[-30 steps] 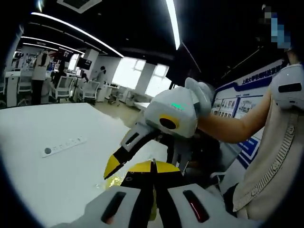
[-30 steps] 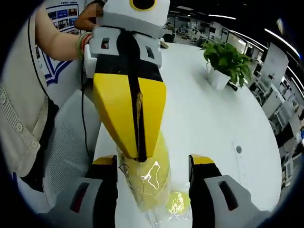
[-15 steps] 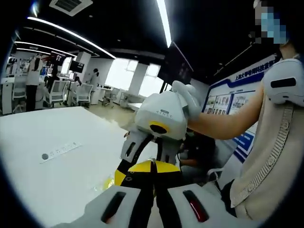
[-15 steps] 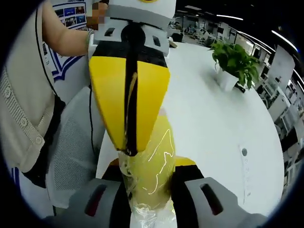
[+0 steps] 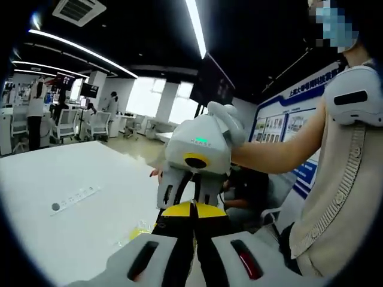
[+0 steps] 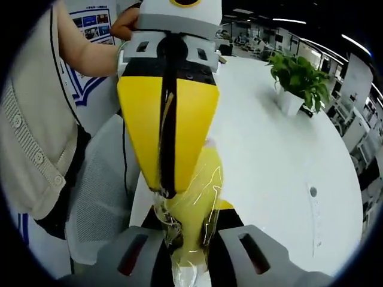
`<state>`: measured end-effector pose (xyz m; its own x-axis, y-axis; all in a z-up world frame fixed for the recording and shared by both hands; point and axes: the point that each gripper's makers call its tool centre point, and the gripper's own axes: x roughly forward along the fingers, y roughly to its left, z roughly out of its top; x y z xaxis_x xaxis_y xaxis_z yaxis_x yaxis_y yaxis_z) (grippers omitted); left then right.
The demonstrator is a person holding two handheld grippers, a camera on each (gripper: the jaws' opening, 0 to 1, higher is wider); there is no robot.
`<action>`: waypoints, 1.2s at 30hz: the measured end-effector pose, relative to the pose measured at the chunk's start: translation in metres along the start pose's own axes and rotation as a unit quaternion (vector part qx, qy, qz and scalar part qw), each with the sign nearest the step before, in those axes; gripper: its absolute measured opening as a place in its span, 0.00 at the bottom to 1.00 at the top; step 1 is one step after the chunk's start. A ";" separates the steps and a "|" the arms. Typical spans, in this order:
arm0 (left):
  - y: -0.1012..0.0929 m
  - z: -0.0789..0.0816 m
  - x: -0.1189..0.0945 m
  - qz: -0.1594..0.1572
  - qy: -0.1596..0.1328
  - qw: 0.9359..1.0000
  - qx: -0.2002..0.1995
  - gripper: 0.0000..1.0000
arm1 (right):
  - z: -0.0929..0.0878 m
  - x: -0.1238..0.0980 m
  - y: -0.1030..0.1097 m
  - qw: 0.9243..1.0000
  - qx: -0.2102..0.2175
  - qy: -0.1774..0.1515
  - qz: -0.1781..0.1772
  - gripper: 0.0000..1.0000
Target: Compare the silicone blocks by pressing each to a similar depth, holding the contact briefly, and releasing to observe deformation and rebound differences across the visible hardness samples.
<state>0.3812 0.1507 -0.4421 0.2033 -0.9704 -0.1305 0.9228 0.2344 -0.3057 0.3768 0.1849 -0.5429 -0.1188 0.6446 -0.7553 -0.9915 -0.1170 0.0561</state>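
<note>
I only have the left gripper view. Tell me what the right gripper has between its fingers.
Observer: The right gripper is shut on a yellow silicone block in clear plastic wrap.
Operator: Report where my left gripper sits on it.
Observer: The left gripper is shut on the wrap at the block's far end, its fingers pointing towards the right gripper.
Operator: Say what is on the table beyond.
Observer: A green potted plant in a white pot stands on the white table.
</note>
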 end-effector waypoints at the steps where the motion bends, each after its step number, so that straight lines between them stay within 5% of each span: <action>1: 0.000 0.000 0.000 0.000 0.000 1.000 0.000 0.00 | 0.000 0.000 -0.001 1.000 -0.003 0.000 -0.005 0.07; 29: 0.004 -0.008 0.001 0.010 0.008 1.000 -0.018 0.00 | -0.007 0.005 0.001 1.000 0.014 0.004 -0.009 0.11; 36: 0.011 -0.009 -0.001 0.021 -0.002 0.999 -0.038 0.00 | -0.006 0.005 -0.008 0.999 -0.030 0.006 -0.036 0.15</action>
<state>0.3881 0.1551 -0.4539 0.2424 -0.9598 -0.1413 0.8856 0.2784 -0.3717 0.3849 0.1846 -0.5517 -0.0457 0.6441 -0.7636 -0.9925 -0.1158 -0.0384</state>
